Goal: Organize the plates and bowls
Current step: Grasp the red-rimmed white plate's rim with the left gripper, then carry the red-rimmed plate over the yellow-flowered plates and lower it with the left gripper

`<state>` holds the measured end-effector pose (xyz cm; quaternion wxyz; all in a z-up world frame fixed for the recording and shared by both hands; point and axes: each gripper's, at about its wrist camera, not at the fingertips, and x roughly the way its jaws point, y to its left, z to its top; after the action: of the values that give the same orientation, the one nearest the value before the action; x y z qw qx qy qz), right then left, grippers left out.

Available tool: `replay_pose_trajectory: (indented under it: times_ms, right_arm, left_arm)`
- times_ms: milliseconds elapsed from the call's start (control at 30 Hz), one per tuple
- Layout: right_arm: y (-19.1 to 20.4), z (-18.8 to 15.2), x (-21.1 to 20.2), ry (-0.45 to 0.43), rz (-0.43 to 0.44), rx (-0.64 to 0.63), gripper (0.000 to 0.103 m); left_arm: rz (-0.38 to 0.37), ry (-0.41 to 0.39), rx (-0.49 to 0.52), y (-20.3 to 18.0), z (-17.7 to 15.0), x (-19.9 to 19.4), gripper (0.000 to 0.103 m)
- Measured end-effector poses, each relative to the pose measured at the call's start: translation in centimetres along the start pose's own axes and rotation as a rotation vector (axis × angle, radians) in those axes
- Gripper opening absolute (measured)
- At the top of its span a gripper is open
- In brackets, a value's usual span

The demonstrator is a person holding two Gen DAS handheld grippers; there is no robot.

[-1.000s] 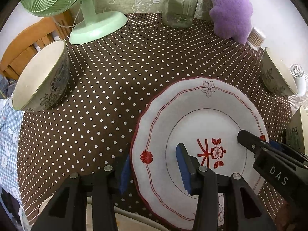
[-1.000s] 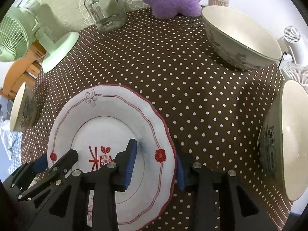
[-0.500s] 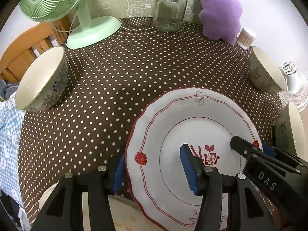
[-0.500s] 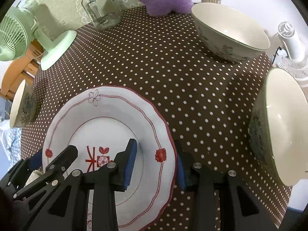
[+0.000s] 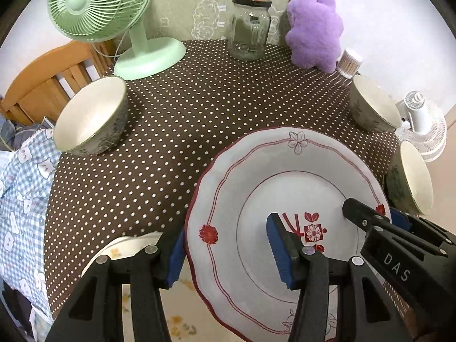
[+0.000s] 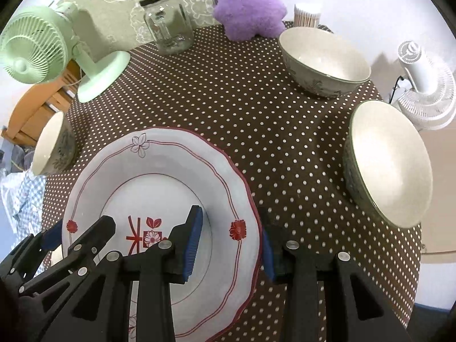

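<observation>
Brown dotted tablecloth [image 5: 176, 131], green fan [image 5: 99, 5], jar [image 5: 249, 28] — both tools grip the plate [image 5: 256, 171].

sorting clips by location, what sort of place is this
Most likely a home, a dining corner or small room. A table with a brown polka-dot tablecloth stands against sheep-pattern wallpaper, with a green desk fan, a purple plush toy and a wooden chair beside it.

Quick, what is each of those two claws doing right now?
Left gripper: shut on the plate, gripping its left rim.
Right gripper: shut on the plate's right rim.
</observation>
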<state>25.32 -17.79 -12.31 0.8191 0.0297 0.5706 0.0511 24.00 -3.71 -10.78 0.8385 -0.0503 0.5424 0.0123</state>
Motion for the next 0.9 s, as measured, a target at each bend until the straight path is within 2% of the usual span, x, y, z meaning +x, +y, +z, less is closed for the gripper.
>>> replay_pose_trajectory:
  times_ms: [467, 900]
  right_arm:
    - [3.9, -5.2, -3.7, -0.023, -0.032, 0.007, 0.042]
    - [8.4, -9.1, -3.6, 0.002, -0.051, -0.022, 0.042]
  left_arm:
    - [-0.034, -0.009, 0.023, 4.2, -3.7, -3.7, 0.052]
    - [-0.039, 0.028, 0.025, 8.0, -7.6, -4.2, 0.052]
